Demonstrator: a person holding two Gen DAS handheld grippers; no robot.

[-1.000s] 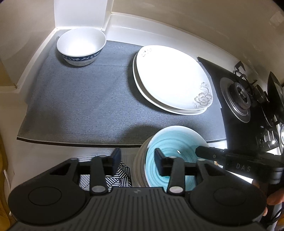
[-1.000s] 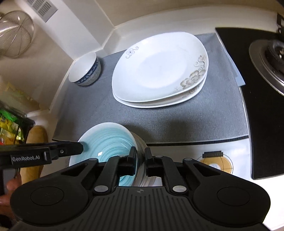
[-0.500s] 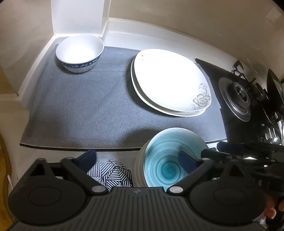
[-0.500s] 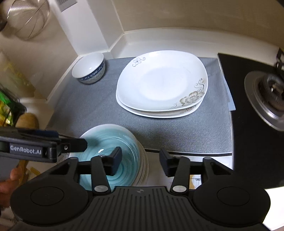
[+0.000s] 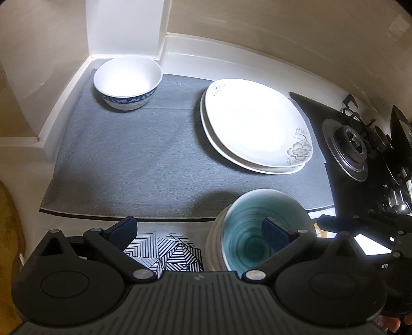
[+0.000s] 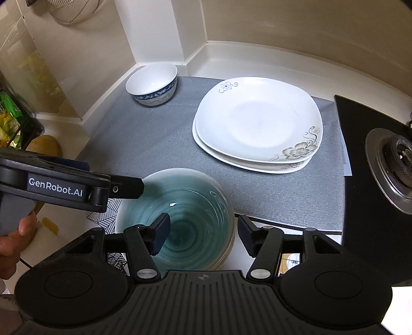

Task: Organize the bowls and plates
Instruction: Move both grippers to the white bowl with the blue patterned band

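A stack of teal-glazed bowls (image 5: 255, 229) (image 6: 185, 214) sits at the counter's front edge. Two stacked white square plates with a flower print (image 5: 255, 123) (image 6: 257, 123) lie on the grey mat (image 5: 144, 159) (image 6: 154, 139). A white bowl with a blue band (image 5: 127, 82) (image 6: 152, 83) stands in the far left corner. My left gripper (image 5: 198, 229) is open wide, its right finger over the teal bowl's rim. My right gripper (image 6: 203, 232) is open, with its jaws on either side of the teal stack's right rim without touching it.
A black gas hob with a burner (image 5: 355, 144) (image 6: 394, 159) lies to the right. A black-and-white patterned mat (image 5: 167, 250) lies left of the teal bowls. Walls close the back and left. A wire strainer (image 6: 72, 10) hangs at the upper left.
Both grippers have opened: the right let go of the teal stack's rim, and the left opened from narrow to wide. Both have lifted back a little.
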